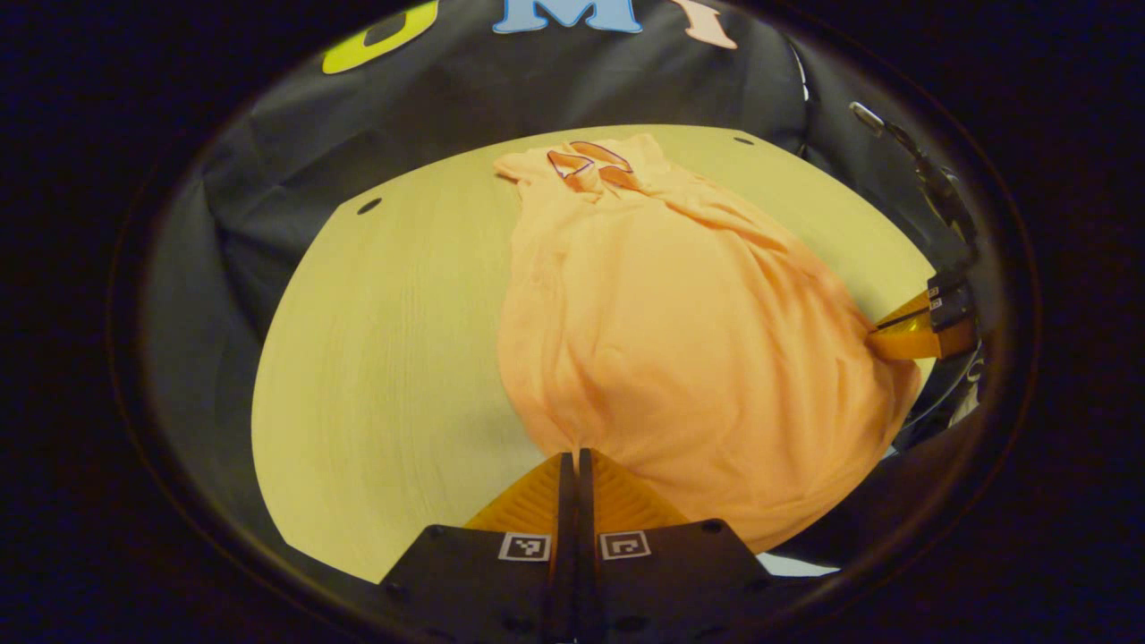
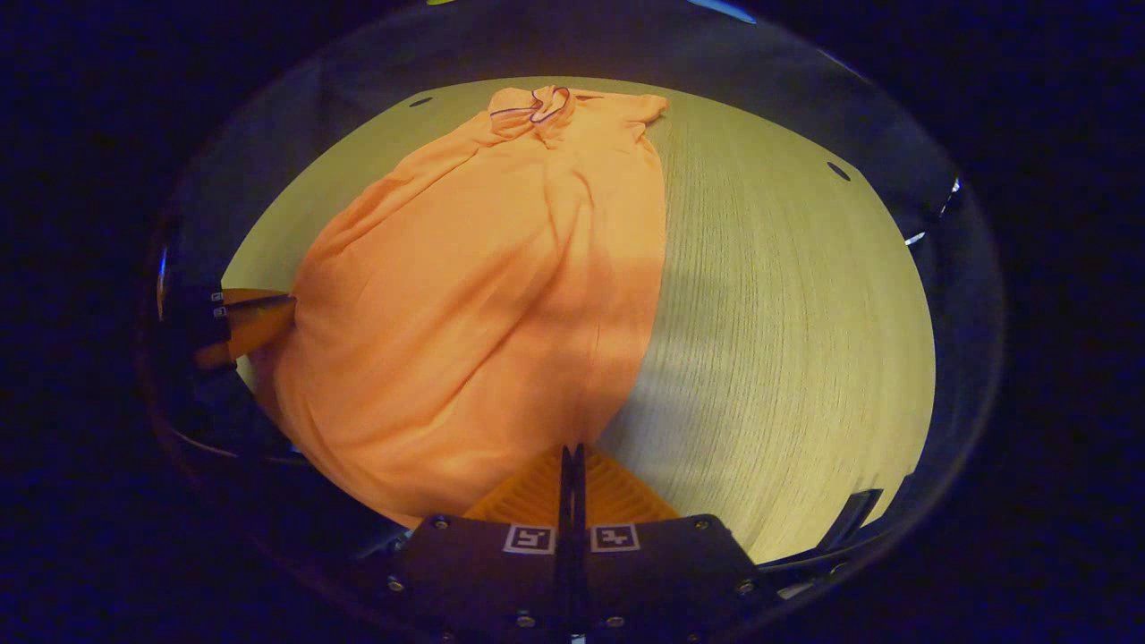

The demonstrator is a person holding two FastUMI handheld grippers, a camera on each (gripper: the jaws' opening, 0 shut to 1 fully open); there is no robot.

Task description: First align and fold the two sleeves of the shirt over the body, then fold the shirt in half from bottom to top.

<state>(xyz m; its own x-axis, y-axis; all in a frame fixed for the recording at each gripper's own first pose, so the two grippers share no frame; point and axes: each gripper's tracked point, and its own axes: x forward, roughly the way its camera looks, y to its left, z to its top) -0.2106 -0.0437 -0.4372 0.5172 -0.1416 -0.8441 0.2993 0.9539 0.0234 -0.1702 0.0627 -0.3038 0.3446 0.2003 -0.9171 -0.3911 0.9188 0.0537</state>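
1. Shirt [image 1: 680, 340]: thin, limp, light; likely sags and creases. Best taken at hem corners.
2. Lies on table [image 1: 394, 358], mid-frame; long axis from collar, upper centre, down to hem.
3. Left gripper [image 1: 572, 470] pinched shut on lower hem corner.
4. Right gripper [image 2: 572, 461] likewise clamped on hem, bottom centre.

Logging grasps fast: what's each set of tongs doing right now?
Left tongs: shut on the shirt hem corner.
Right tongs: shut on the shirt's other hem corner.
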